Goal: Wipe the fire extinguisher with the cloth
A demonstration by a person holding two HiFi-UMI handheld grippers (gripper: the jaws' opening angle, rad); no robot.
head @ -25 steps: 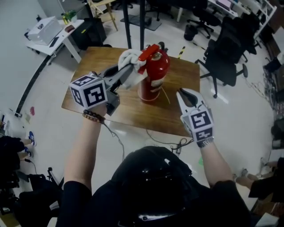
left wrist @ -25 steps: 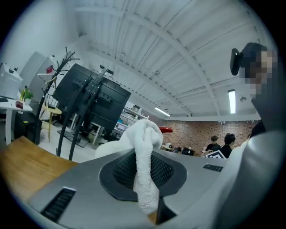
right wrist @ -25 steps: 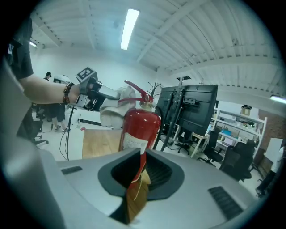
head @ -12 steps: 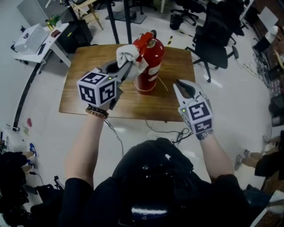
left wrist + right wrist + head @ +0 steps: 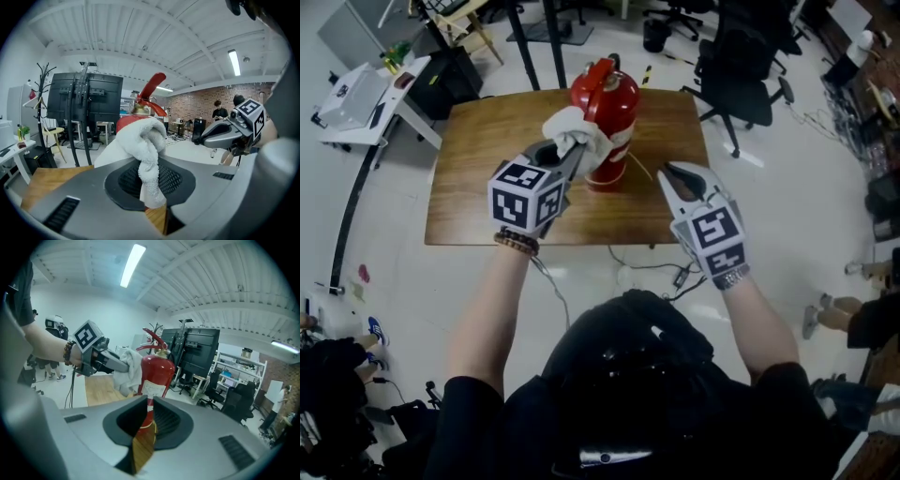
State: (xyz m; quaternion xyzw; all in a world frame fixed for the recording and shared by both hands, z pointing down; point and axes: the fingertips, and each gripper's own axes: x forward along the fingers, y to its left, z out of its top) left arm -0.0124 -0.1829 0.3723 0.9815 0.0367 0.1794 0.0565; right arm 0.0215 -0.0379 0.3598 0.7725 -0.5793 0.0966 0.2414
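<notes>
A red fire extinguisher (image 5: 609,103) stands upright at the far middle of the wooden table (image 5: 478,202). My left gripper (image 5: 570,155) is shut on a bunched white cloth (image 5: 573,130), which presses on the extinguisher's left side just below the handle. In the left gripper view the cloth (image 5: 149,145) fills the gap between the jaws, with the red handle (image 5: 153,86) sticking up behind it. My right gripper (image 5: 668,172) hovers to the right of the extinguisher, apart from it, its jaws together and nothing between them. The right gripper view shows the extinguisher (image 5: 156,375), the cloth (image 5: 128,372) and the left gripper (image 5: 101,360).
Black office chairs (image 5: 739,70) stand behind the table on the right. A white side table (image 5: 358,98) is at the far left, and black stand poles (image 5: 553,42) rise behind the table. A cable (image 5: 642,269) hangs by the table's front edge. People stand in the background (image 5: 218,108).
My left gripper has sunk and rolled, dragging the cloth from the extinguisher's handle down onto its upper body. The right gripper has shifted slightly toward the extinguisher.
</notes>
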